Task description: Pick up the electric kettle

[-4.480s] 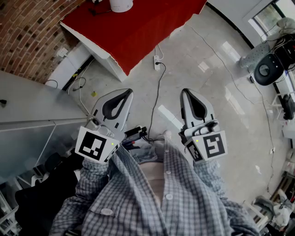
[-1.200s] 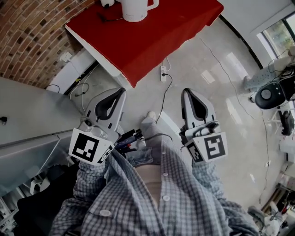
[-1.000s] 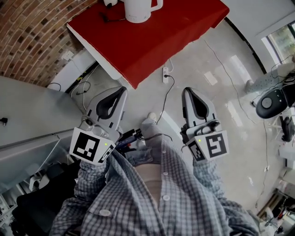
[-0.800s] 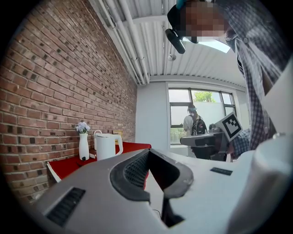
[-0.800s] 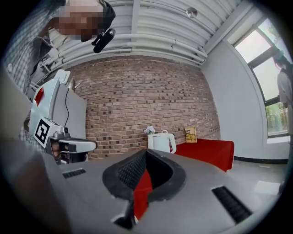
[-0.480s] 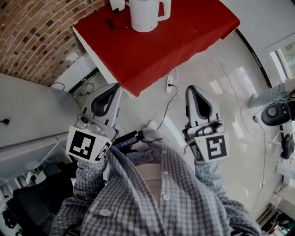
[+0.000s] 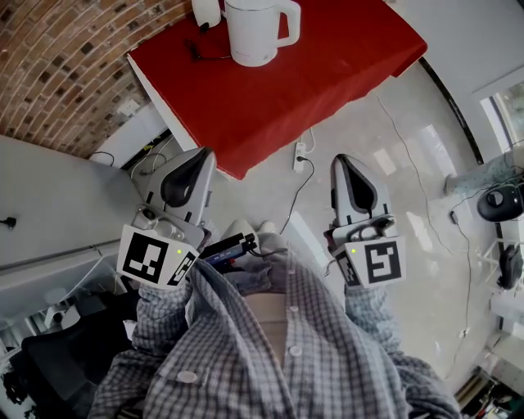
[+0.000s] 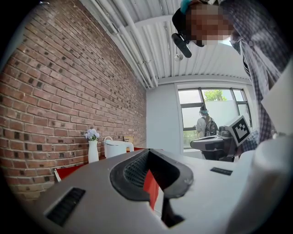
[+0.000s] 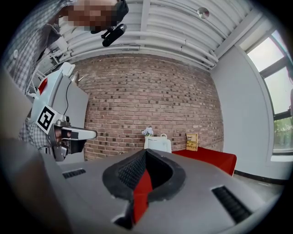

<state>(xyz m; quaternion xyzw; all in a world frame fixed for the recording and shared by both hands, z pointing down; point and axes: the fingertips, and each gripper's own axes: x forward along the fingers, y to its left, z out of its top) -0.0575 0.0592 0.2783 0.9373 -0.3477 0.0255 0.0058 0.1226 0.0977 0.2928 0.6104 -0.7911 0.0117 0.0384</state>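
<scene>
The white electric kettle [image 7: 254, 31] stands on a red-covered table [image 7: 327, 74] at the top of the head view, its handle to the right. Both grippers are held out level over the floor, short of the table's near edge. My left gripper [image 7: 196, 157] is shut with nothing in it, and its tip is near the table's corner. My right gripper [image 7: 344, 161] is also shut and empty. The kettle [image 8: 116, 148] shows small and far beyond the closed jaws in the left gripper view. In the right gripper view the kettle [image 9: 158, 144] sits straight ahead.
A white vase [image 7: 205, 11] with flowers stands left of the kettle, against the brick wall [image 7: 65, 74]. A cord runs from the kettle's base. A power strip [image 7: 300, 153] and cables lie on the floor below the table edge. A grey cabinet [image 7: 49, 213] is at the left.
The red table and kettle have slid lower and nearer in the head view as both grippers moved forward toward the table. Both stay shut.
</scene>
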